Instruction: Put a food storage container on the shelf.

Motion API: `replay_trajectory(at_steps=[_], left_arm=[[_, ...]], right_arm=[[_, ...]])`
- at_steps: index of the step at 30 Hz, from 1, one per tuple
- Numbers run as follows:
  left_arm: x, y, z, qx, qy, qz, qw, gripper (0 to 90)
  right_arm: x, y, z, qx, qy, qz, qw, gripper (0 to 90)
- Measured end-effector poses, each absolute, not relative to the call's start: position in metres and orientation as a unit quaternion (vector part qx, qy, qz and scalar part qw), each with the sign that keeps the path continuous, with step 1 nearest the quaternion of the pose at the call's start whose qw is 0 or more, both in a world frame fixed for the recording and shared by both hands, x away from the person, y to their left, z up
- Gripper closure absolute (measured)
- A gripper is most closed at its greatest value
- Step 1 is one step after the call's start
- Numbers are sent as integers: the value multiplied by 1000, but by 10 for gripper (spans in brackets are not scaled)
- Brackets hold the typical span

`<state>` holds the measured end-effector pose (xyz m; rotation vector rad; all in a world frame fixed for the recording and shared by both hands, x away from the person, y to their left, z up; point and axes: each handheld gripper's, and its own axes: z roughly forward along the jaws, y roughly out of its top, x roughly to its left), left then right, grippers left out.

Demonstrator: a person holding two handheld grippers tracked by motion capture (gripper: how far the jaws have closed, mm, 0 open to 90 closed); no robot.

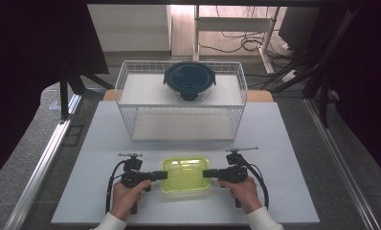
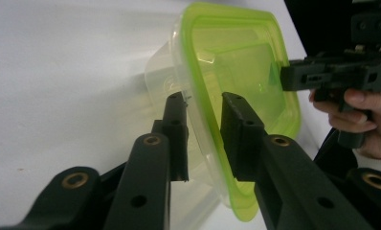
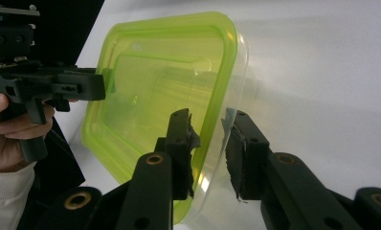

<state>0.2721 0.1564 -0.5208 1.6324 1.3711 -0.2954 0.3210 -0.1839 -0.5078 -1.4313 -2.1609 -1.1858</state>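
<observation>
From the high view, the green-lidded container [image 1: 185, 174] sits on the white worktop [image 1: 284, 191] near its front edge, directly between the two hands. Its long axis runs side to side, so each short end faces one gripper: the left gripper [image 1: 162, 175] meets the left end and the right gripper [image 1: 207, 173] meets the right end, both pointing inward and level. Neither hand is nearer than the other. Farther back stands a wire basket [image 1: 126, 103] with a dark round lidded bowl [image 1: 189, 80] on its upper shelf, well apart from the container.

In the left gripper view, the jaws are drawn narrow around the edge of the container [image 2: 236, 81], one jaw against the clear wall side and one on the lid side, so the left gripper [image 2: 204, 125] appears to hold that end.

In the right gripper view, the right gripper [image 3: 208, 125] likewise pinches the rim of the container [image 3: 155, 81], jaws narrow, one on each side of the rim. With both ends clamped, a level lift looks possible.
</observation>
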Motion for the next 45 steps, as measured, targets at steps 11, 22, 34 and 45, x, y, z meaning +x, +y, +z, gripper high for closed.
replay_trajectory(at_steps=[11, 22, 34, 45], left_arm=[[265, 157, -499, 679, 540, -95, 488, 778], [256, 156, -480, 689, 514, -66, 507, 781], [250, 157, -465, 694, 499, -48, 517, 780], [249, 159, -462, 692, 493, -48, 525, 781]], right_arm=[[314, -187, -491, -476, -756, -431, 125, 775], [305, -189, -471, -443, -768, -452, 99, 775], [299, -189, -456, -423, -773, -467, 76, 776], [295, -187, -450, -410, -781, -468, 57, 776]])
